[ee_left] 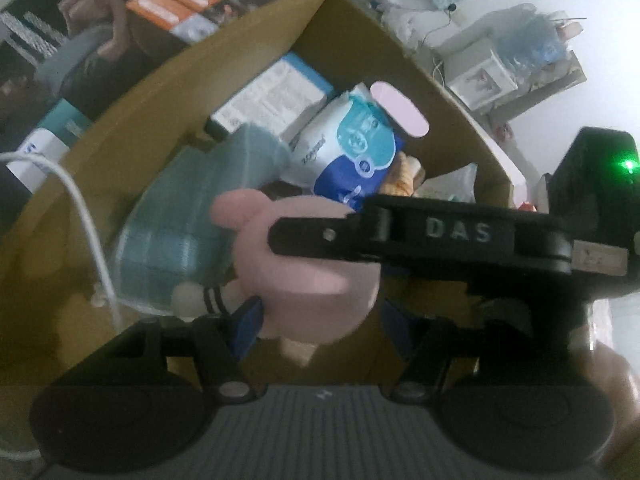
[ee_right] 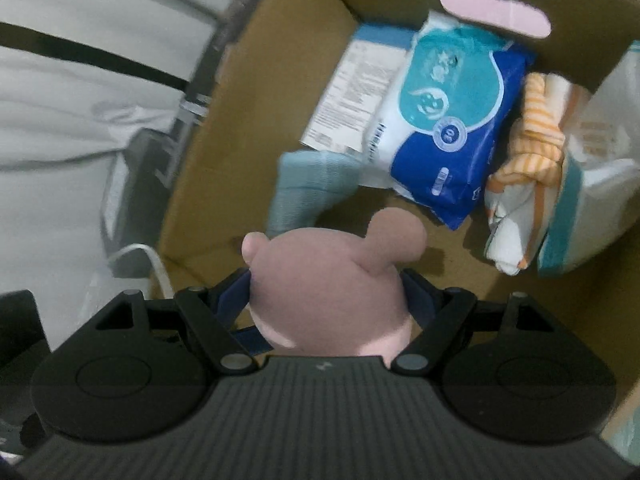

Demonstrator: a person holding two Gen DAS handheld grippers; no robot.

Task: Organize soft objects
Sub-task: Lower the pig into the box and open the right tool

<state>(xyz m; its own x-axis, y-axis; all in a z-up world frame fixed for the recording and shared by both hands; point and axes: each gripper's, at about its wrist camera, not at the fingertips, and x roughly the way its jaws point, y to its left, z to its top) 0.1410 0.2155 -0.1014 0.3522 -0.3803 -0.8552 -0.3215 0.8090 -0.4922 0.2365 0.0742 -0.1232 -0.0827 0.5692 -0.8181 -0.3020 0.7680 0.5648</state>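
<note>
Both grippers clamp pink plush over cardboard box.

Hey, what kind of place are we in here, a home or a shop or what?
Probably a home, perhaps a bedroom or storage corner: a cardboard box holds a wipes pack and folded cloth, and the right gripper holds a pink plush toy.

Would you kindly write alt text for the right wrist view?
The right gripper clamps a pink plush toy over an open brown cardboard box. Inside lie a blue-and-white wipes pack, a pale teal cloth and an orange-striped fabric bundle.
</note>
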